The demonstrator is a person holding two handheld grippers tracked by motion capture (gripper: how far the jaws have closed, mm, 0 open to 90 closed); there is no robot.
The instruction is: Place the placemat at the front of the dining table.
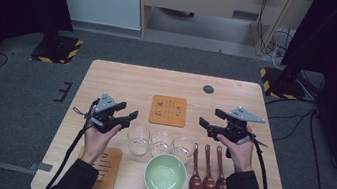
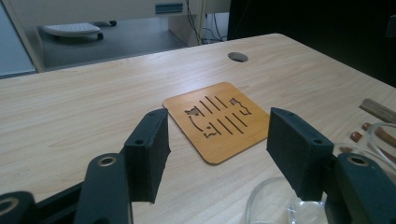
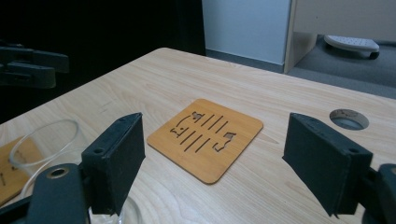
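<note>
Pale wood tabletop [image 1: 124, 75] is carrying a cut-out wooden coaster [image 1: 168, 110] at its centre, lying flat ahead of both grippers, midway between them; left gripper [image 1: 127, 117] and right gripper [image 1: 207, 119] are hovering well open, holding nothing. High view is adding three glasses [image 1: 161, 142], a green bowl [image 1: 165, 176] and spoons [image 1: 208, 171]

Even, soft overhead light falls on the pale wooden surface [image 1: 124, 75], which is the brightest area in the high view; the room's corners sink into near black. Shadows under things are faint and short. The high view is soft and low in detail. In both gripper views the near black pads are slightly blurred, the background floor washed out and hazy.
</note>
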